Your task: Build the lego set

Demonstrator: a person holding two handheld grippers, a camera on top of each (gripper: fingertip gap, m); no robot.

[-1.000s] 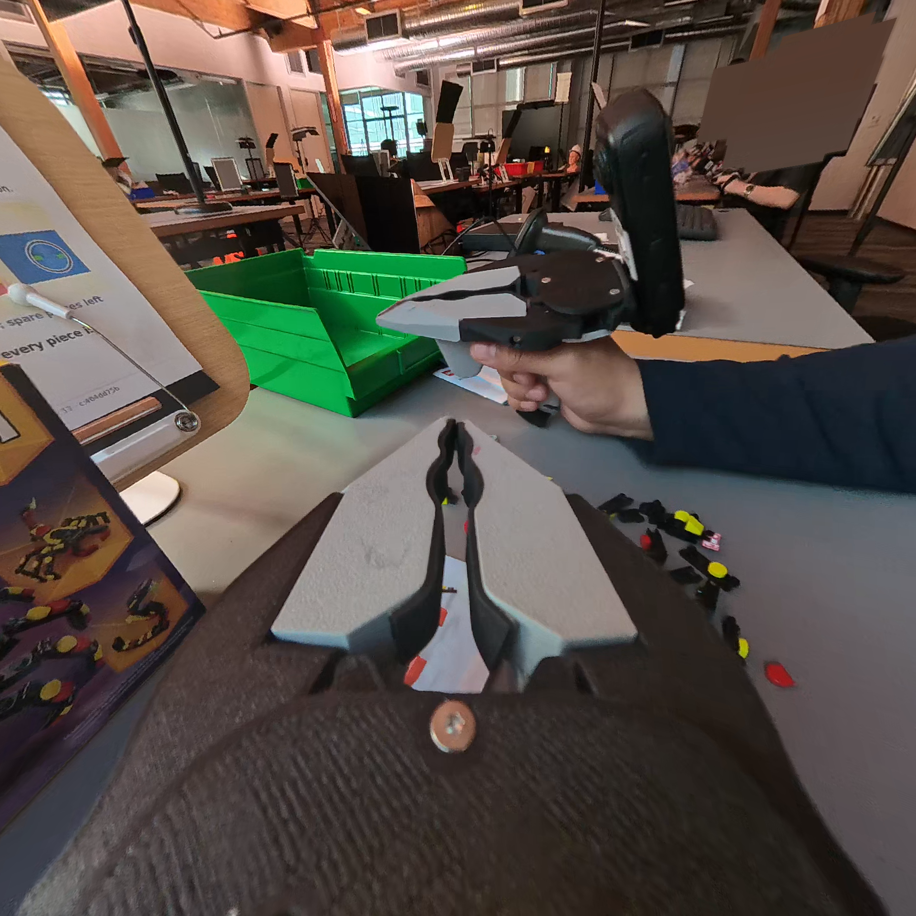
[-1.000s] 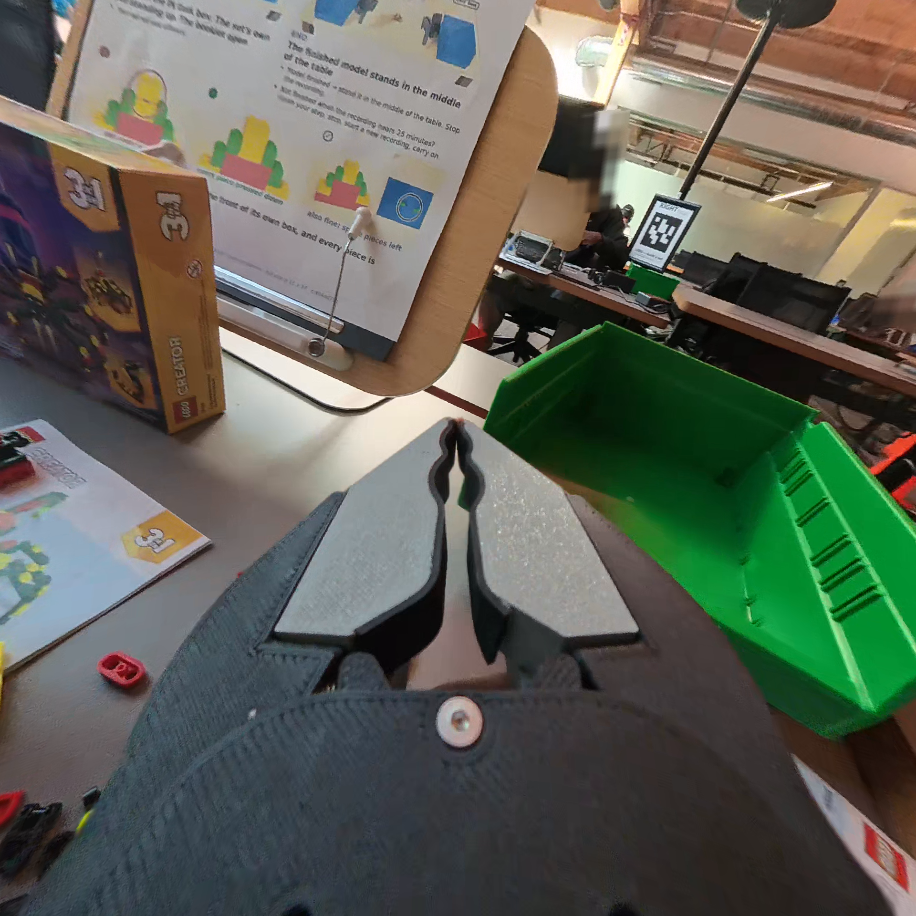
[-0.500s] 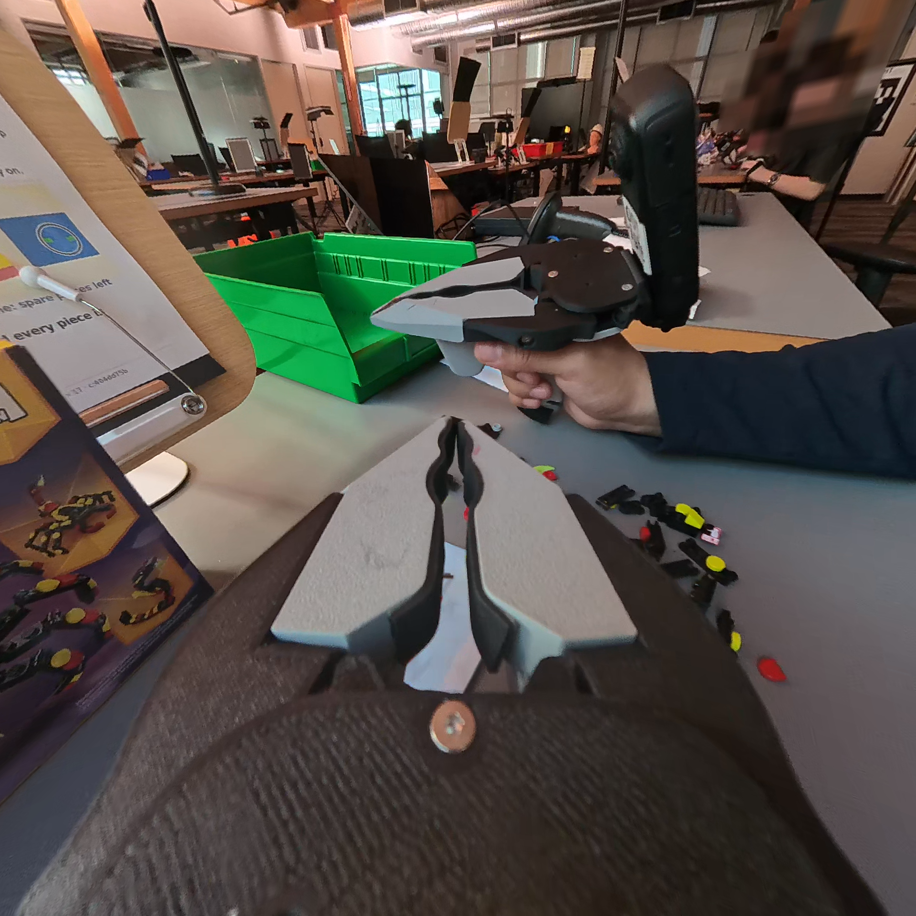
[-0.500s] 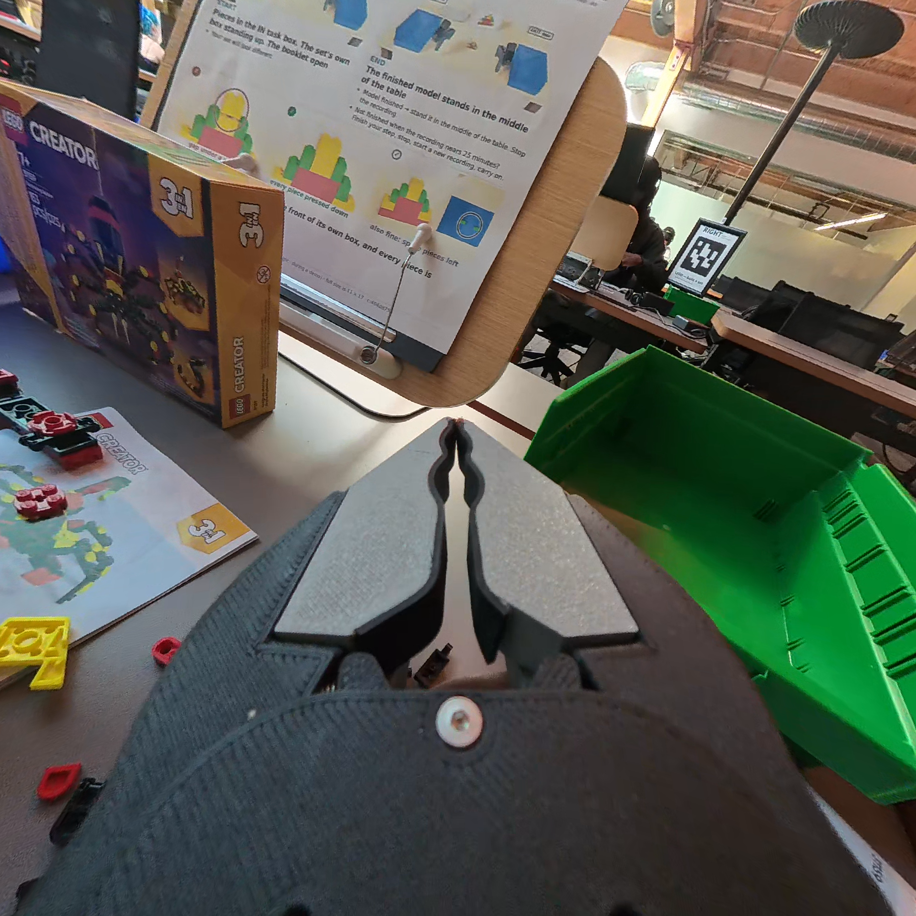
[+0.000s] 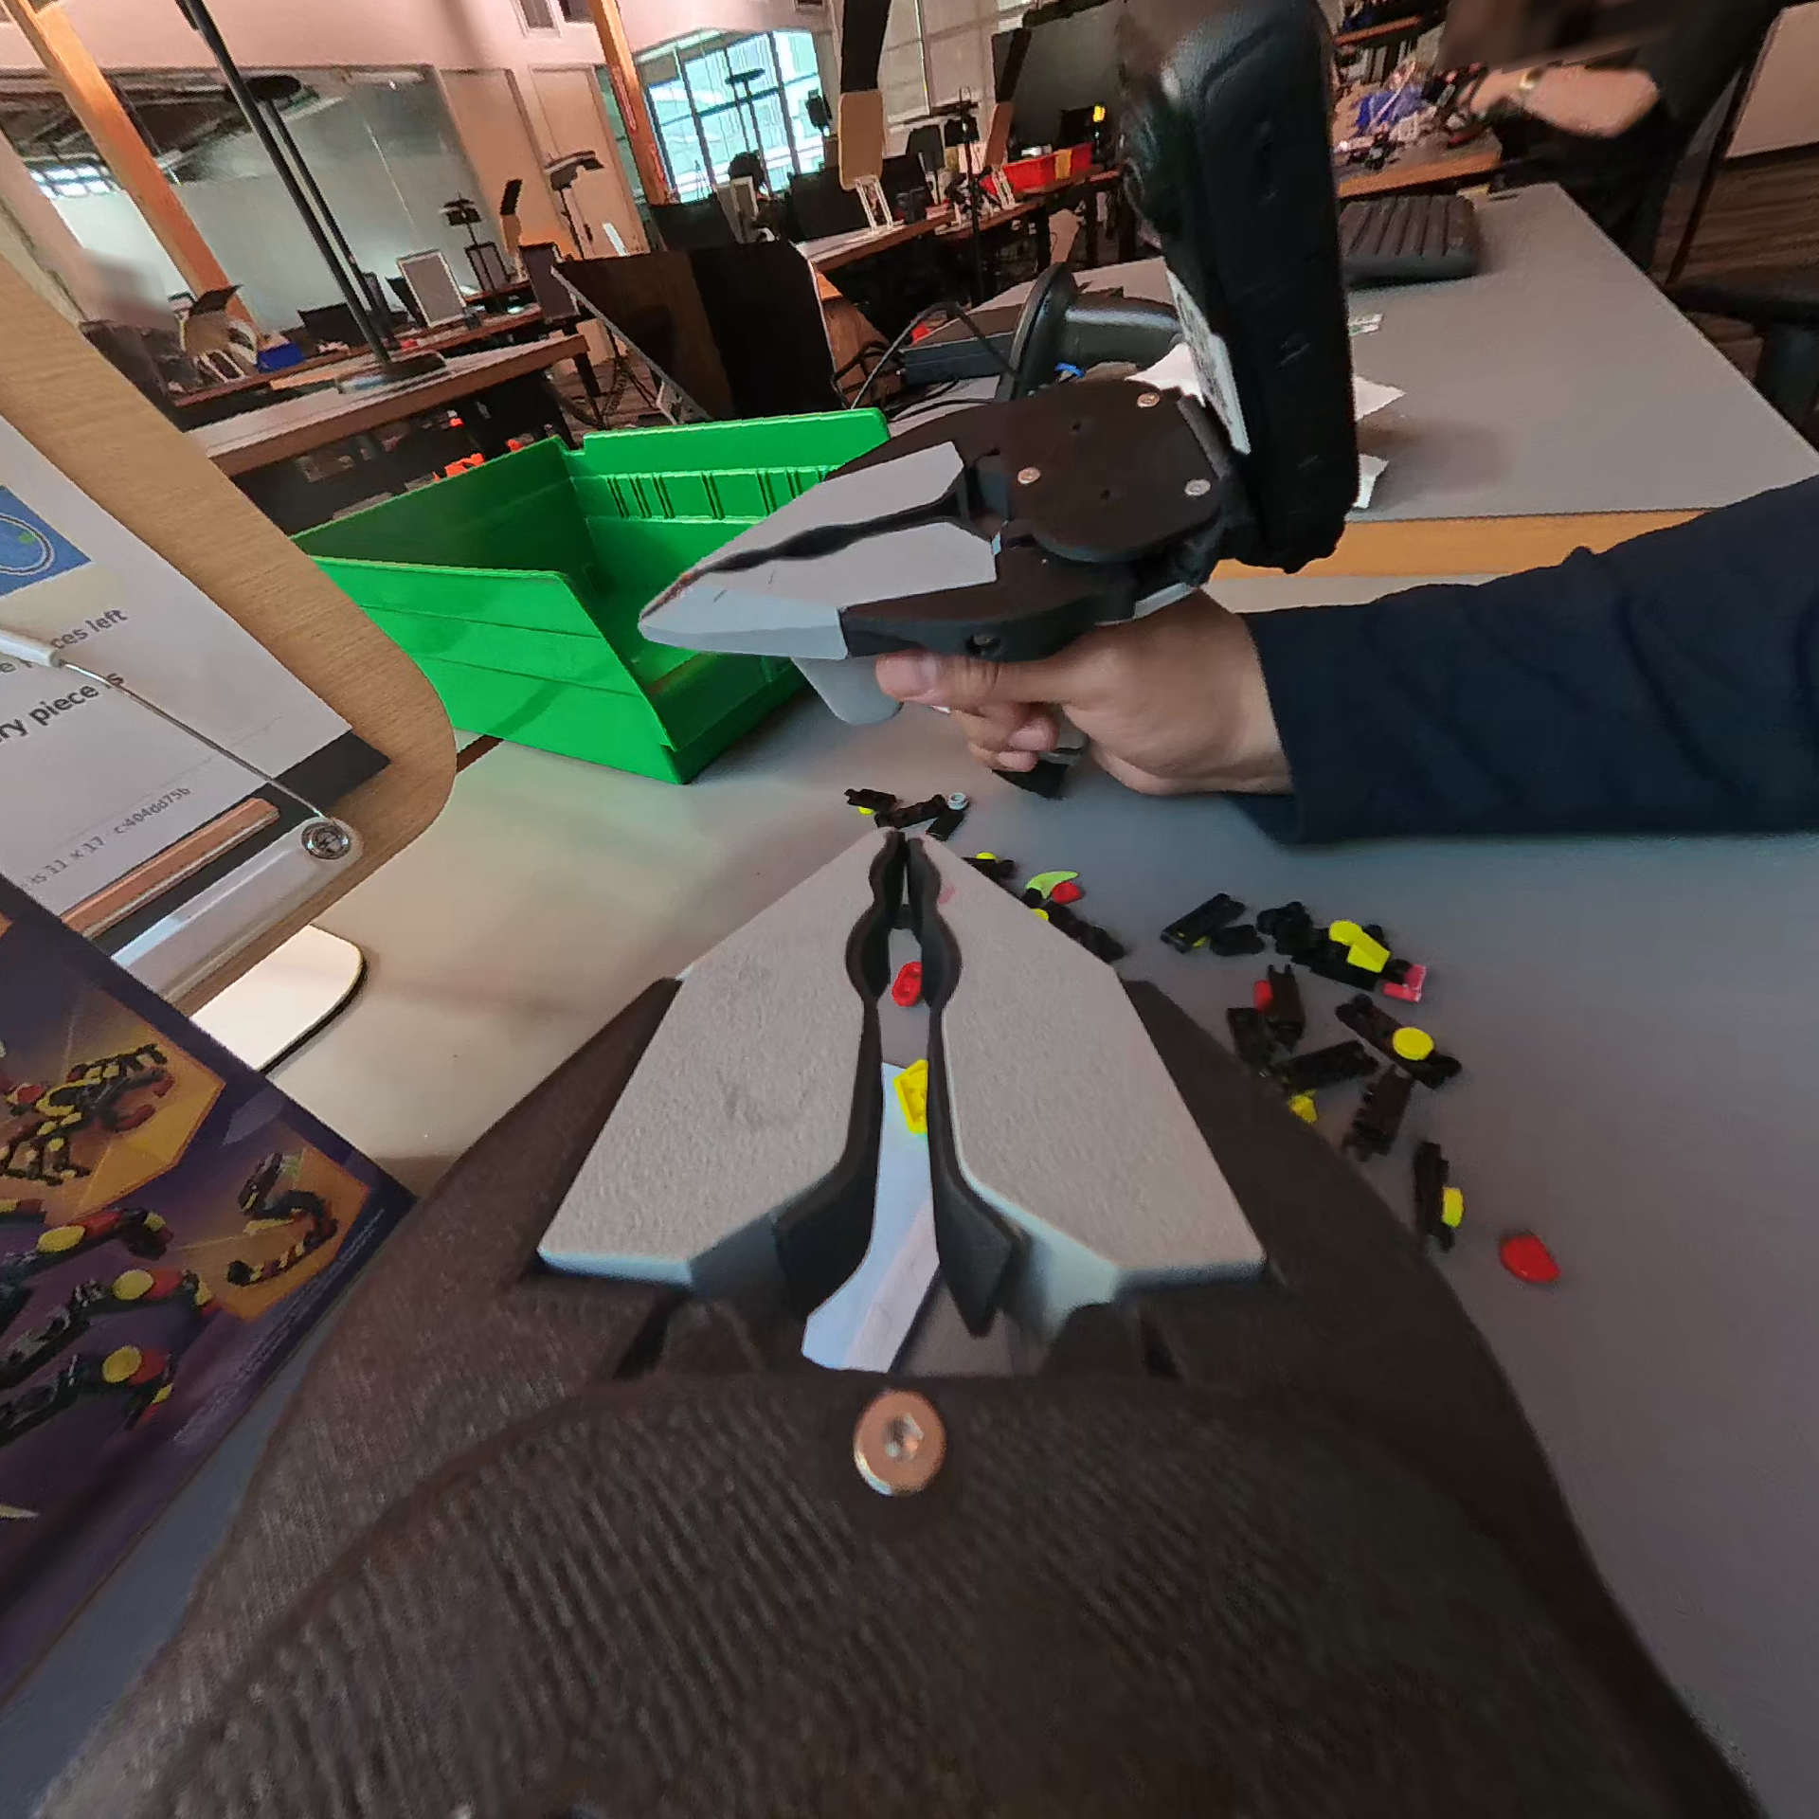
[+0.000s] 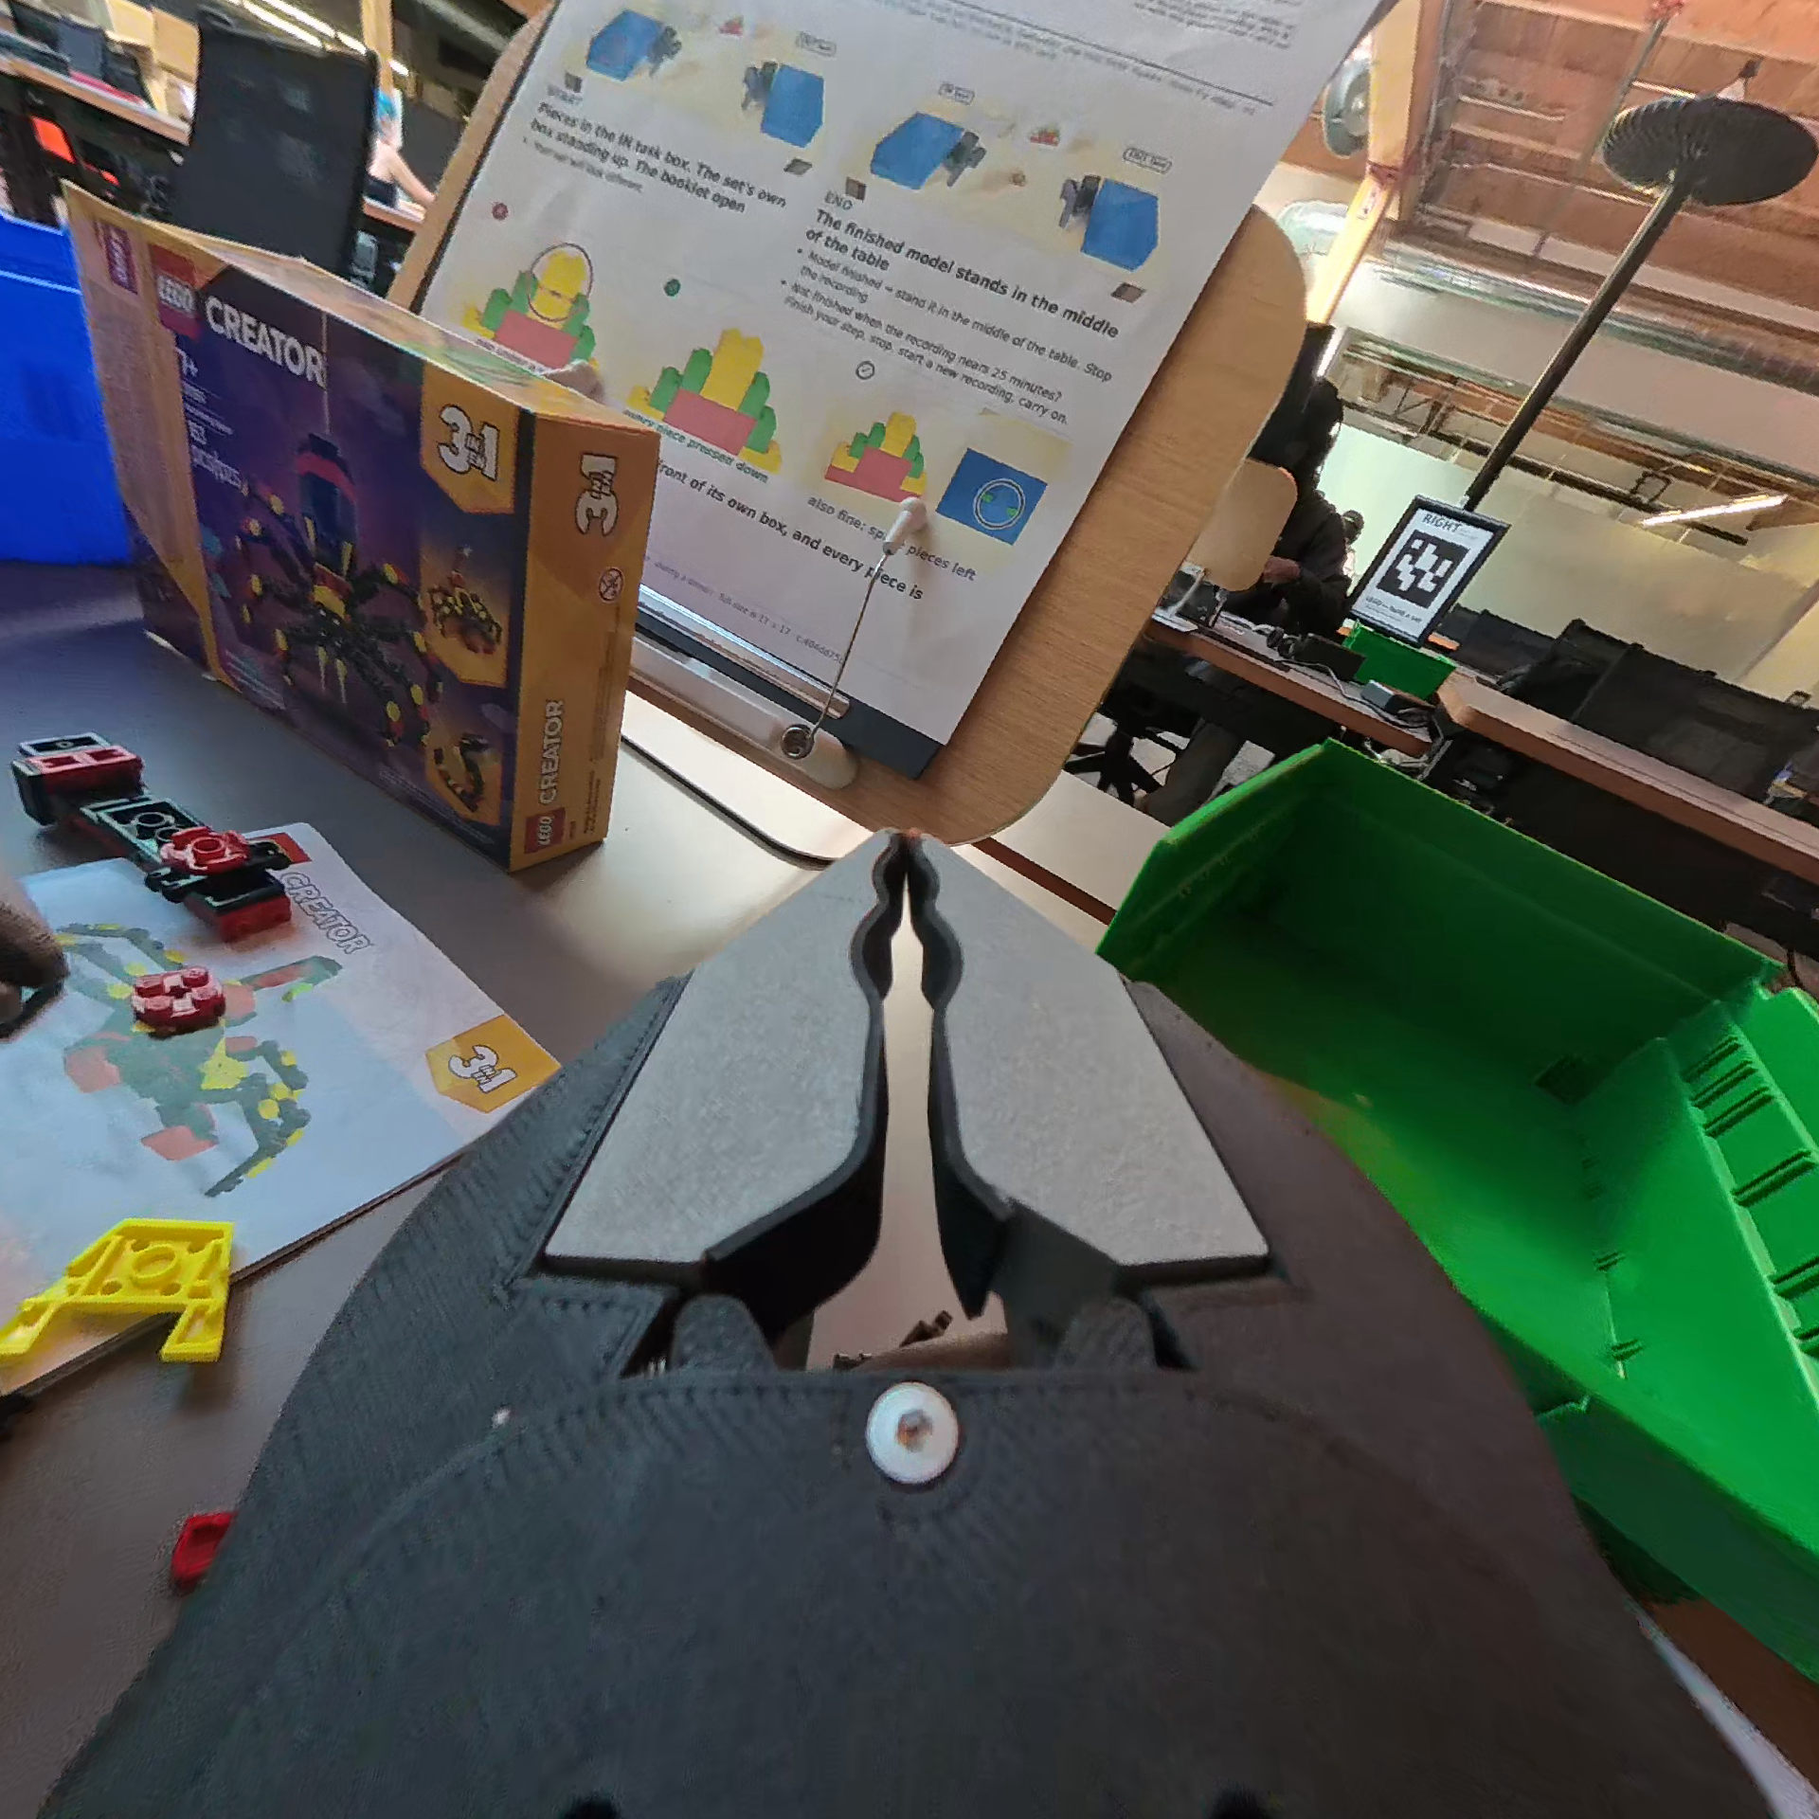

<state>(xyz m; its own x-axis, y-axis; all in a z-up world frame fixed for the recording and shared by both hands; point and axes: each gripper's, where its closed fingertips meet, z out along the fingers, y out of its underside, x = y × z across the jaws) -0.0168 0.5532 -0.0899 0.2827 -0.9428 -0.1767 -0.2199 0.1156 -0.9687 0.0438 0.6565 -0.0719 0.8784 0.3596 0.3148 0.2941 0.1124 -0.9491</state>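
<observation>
Both grippers clenched, nothing held: left gripper (image 5: 906, 854), right gripper (image 6: 906, 854). Partial build (image 6: 148, 846) on booklet (image 6: 325, 1073), long axis toward box (image 6: 374, 551); judged left-forward of right jaws, right gripper nearer.

Closed right tool (image 6: 906, 854) above table (image 6: 610, 886), beside green bin (image 6: 1476, 1063).

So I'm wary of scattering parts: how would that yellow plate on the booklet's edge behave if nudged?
The yellow plate looks thin, stiff and light, so it would probably slide, not roll. It overhangs the booklet edge, so it may tip off.
</observation>
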